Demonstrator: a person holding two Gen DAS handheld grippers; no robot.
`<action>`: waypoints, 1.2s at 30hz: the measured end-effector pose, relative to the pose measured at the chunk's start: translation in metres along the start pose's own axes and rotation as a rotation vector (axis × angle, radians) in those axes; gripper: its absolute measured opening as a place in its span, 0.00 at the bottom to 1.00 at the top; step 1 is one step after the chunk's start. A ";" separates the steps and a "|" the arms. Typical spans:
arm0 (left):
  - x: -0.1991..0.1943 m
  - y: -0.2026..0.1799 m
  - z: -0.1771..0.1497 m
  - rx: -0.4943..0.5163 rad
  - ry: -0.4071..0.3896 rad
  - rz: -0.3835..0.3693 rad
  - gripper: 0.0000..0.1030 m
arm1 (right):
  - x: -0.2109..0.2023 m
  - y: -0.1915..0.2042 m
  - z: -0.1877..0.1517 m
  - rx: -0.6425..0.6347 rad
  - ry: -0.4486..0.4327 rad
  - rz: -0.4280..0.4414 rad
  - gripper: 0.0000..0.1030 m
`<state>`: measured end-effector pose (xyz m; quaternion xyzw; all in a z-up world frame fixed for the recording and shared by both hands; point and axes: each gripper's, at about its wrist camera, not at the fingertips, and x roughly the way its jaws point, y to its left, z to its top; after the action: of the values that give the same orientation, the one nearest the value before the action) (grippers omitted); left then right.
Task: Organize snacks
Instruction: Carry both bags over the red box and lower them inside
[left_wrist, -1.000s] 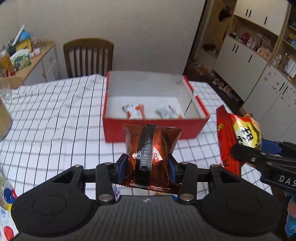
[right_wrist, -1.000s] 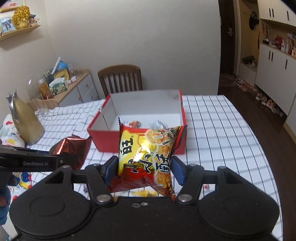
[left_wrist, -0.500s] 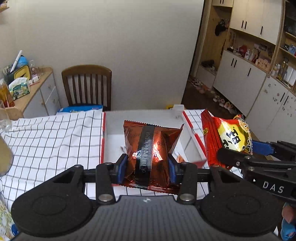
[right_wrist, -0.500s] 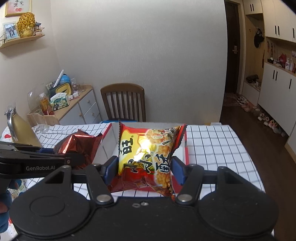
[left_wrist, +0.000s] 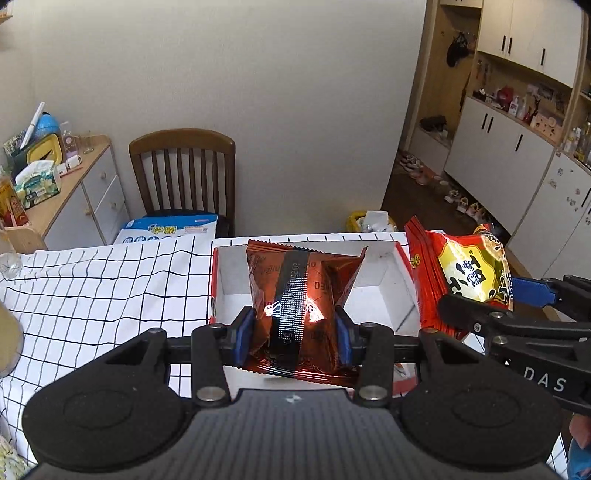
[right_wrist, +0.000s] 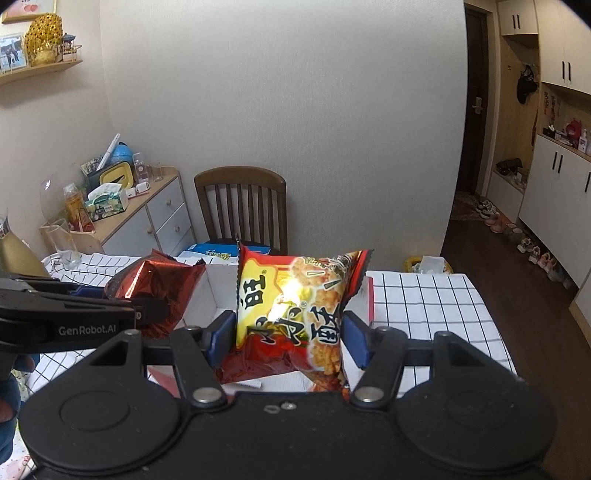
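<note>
The left tool (left_wrist: 293, 336) pinches a shiny brown snack bag (left_wrist: 301, 299) at its lower half, and the right tool (right_wrist: 286, 338) pinches a red-and-yellow snack bag (right_wrist: 295, 314) the same way. Both bags stand upright between the blue pads, held in the air over the red box (left_wrist: 404, 266) with the white inside, which sits on the checked desk (left_wrist: 92, 295). In the left view the brown bag hangs over the box's middle, with the red-and-yellow bag at about three o'clock from it, over the box's right wall.

The step in hand looks like setting both bags down into the box. To do it well, I would bring each bag low inside the walls before letting go, so that they do not tip over the rim. The right bag seems to need a small shift toward nine o'clock to clear the wall. The two tools are close, so lowering them one after the other would avoid a bump. The crinkly film may cling to a pad, so spread the pads fully.

Count: two tools, two snack bags in hand, one box, one wooden chair (left_wrist: 183, 177) at twelve o'clock. What lies on the box floor is hidden by the bags.
</note>
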<state>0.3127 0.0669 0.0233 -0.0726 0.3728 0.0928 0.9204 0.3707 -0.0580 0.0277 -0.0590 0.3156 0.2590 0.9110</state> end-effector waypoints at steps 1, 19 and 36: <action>0.006 0.001 0.002 -0.004 0.006 0.005 0.42 | 0.006 -0.001 0.001 0.001 0.005 -0.003 0.59; 0.113 0.008 -0.003 0.023 0.166 0.098 0.42 | 0.115 -0.019 0.003 0.014 0.163 0.010 0.59; 0.172 0.000 -0.004 0.067 0.265 0.088 0.42 | 0.184 -0.019 -0.002 0.010 0.291 -0.029 0.60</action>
<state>0.4307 0.0864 -0.0998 -0.0369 0.4969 0.1102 0.8600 0.5021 0.0048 -0.0862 -0.0960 0.4446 0.2328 0.8596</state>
